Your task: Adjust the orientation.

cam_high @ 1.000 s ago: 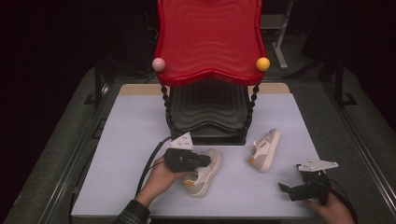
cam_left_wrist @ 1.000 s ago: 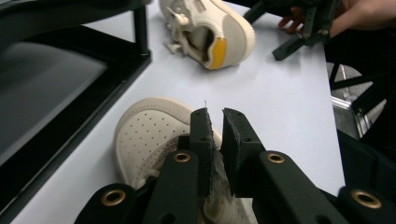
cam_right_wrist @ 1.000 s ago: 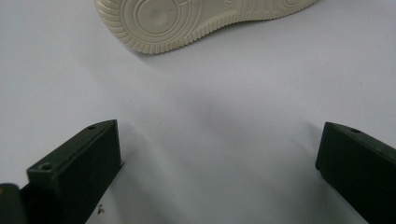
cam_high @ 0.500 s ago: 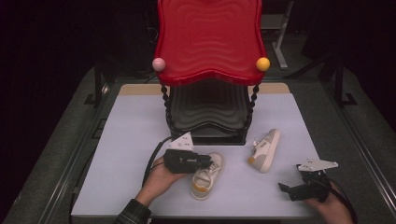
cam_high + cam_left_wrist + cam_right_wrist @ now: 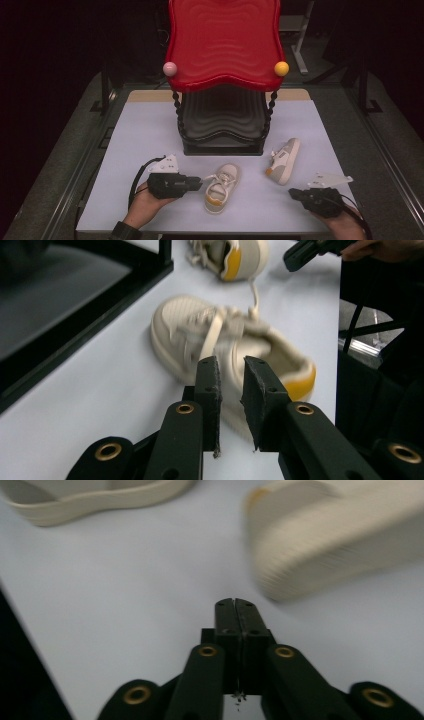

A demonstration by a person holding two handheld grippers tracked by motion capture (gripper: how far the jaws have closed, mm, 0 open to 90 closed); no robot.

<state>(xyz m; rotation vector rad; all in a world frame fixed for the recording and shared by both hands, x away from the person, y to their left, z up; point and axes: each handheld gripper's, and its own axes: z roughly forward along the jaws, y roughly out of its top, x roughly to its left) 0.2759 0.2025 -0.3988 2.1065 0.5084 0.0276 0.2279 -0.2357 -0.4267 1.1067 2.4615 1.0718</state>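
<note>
Left gripper [image 5: 231,365] hovering slightly parted, nothing pinched, cream sneaker [image 5: 225,340] just ahead; right gripper [image 5: 235,602] clenched empty, second sneaker [image 5: 340,535] beyond.

In the right gripper view, both shoes are blurred: the near shoe [image 5: 340,535] is cut off at the right edge and the far shoe [image 5: 95,497] at the top. In the left gripper view, part of the near shoe's side is hidden behind the fingers [image 5: 209,390].

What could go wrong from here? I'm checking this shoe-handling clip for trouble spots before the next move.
The left gripper has let go of the near sneaker, whose loose lace trails toward the far sneaker; a regrasp could snag it. The far sneaker lies on its side and may roll or slide when touched. The right gripper is shut with nothing between its jaws, so it would push that sneaker unless it opens first.
</note>
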